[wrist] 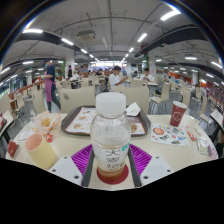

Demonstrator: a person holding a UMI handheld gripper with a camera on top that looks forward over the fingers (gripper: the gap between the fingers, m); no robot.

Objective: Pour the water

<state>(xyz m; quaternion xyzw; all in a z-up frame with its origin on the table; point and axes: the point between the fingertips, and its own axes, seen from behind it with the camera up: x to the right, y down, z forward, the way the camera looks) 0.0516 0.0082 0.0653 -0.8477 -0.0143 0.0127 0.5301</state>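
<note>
A pale tabletop (160,152) spreads ahead of the tool (111,163), inside a large canteen hall with rows of tables and chairs, long ceiling lights and several people (117,76) seated well beyond. A clear plastic bottle (110,138) stands upright between the tool's fingers, its long axis vertical, white cap pointing up, a red label band near its base. The purple pads (83,158) sit against the bottle's sides and appear to press on it from both sides. Just beyond the bottle lies a tray (76,122) with paper on it. Ahead and to the tool's right stands a red paper cup (178,112); to its left, near the fingers, stands a pale cup (40,150).
</note>
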